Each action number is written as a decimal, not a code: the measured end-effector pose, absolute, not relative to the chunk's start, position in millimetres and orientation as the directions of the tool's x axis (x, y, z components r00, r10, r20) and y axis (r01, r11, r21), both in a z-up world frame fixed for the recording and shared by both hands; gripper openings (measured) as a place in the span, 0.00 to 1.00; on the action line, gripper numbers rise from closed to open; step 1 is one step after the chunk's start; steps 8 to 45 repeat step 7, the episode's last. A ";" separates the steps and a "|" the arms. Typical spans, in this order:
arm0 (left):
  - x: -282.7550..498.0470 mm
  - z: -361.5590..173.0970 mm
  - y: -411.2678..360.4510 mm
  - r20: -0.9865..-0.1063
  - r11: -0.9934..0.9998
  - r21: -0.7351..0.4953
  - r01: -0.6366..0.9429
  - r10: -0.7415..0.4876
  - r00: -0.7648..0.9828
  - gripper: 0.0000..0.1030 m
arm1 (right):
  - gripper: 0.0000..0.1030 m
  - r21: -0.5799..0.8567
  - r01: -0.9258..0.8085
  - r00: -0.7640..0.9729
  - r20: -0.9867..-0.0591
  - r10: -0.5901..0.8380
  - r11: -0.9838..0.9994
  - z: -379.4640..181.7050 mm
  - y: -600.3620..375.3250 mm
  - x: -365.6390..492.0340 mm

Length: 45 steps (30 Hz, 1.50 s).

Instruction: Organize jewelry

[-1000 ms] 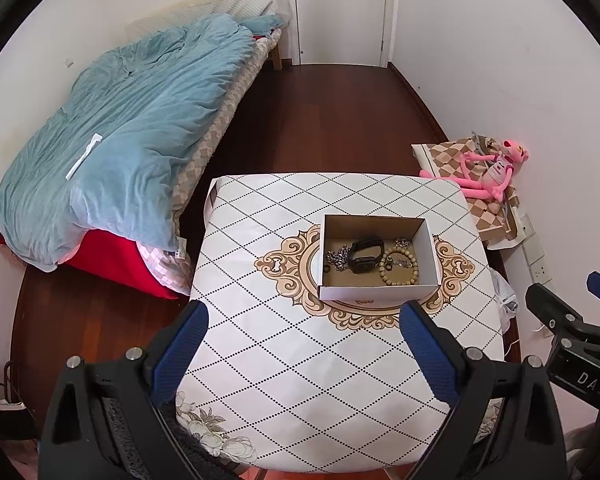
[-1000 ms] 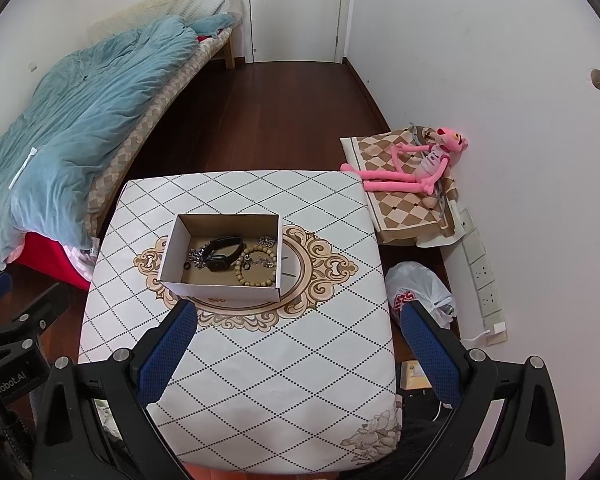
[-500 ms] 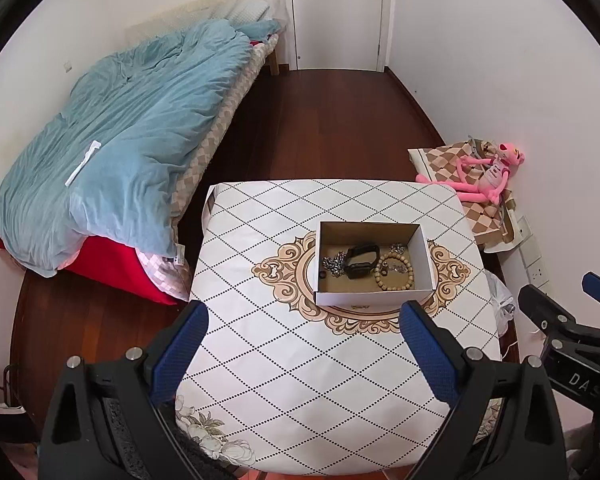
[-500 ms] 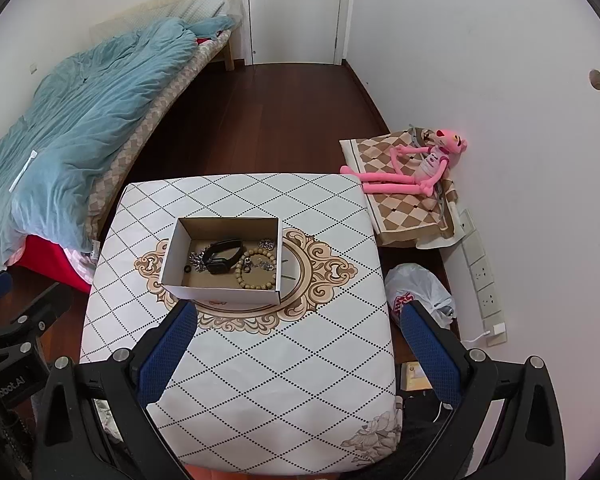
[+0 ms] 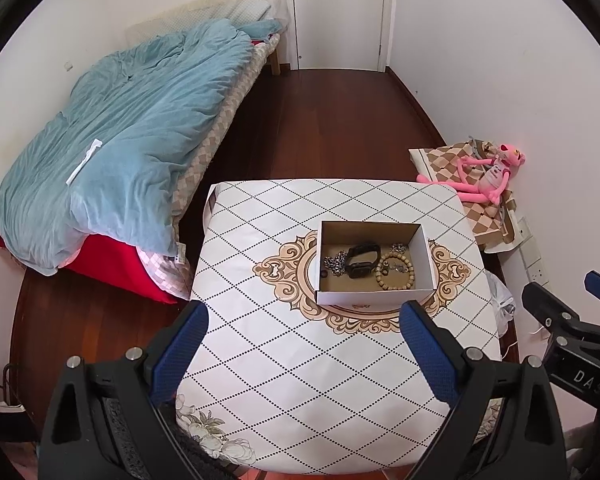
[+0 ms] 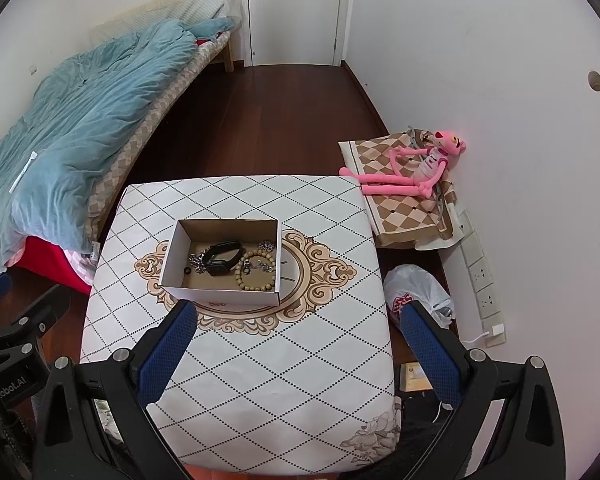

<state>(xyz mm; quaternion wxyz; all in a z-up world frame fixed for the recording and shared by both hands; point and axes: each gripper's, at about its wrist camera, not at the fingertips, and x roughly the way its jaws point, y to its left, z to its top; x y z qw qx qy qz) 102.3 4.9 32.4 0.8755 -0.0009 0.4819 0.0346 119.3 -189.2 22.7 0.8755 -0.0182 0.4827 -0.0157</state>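
A white cardboard box (image 5: 374,298) (image 6: 220,297) sits on the patterned table (image 5: 284,360) (image 6: 268,380). Inside lie a black watch (image 5: 362,259) (image 6: 222,257), a wooden bead bracelet (image 5: 394,270) (image 6: 256,271), a silver chain (image 5: 335,262) (image 6: 196,259) and small silver pieces. My left gripper (image 5: 304,316) is open and empty, high above the table's near side. My right gripper (image 6: 298,316) is open and empty too, above the table's near right part. The right gripper also shows at the right edge of the left wrist view (image 5: 560,316).
A bed with a blue quilt (image 5: 132,136) stands to the left. A pink plush toy (image 6: 412,168) lies on a checked cushion by the right wall. A white plastic bag (image 6: 418,292) lies on the floor right of the table. A door (image 6: 296,8) is at the far end.
Both grippers have drawn back and up from the table; the box looks smaller and farther. Both stay open and empty.
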 end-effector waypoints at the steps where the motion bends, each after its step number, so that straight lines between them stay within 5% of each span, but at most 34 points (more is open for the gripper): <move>1: 101.9 32.3 5.1 -0.844 0.998 0.030 -0.060 0.057 0.533 0.95 | 1.00 -0.046 0.008 0.532 -0.846 -0.043 0.999 22.3 -189.6 119.6; 45: 100.5 31.8 7.6 -0.841 0.997 0.025 -0.068 0.057 0.539 0.95 | 1.00 -0.045 0.008 0.533 -0.845 -0.042 0.999 21.7 -190.0 120.7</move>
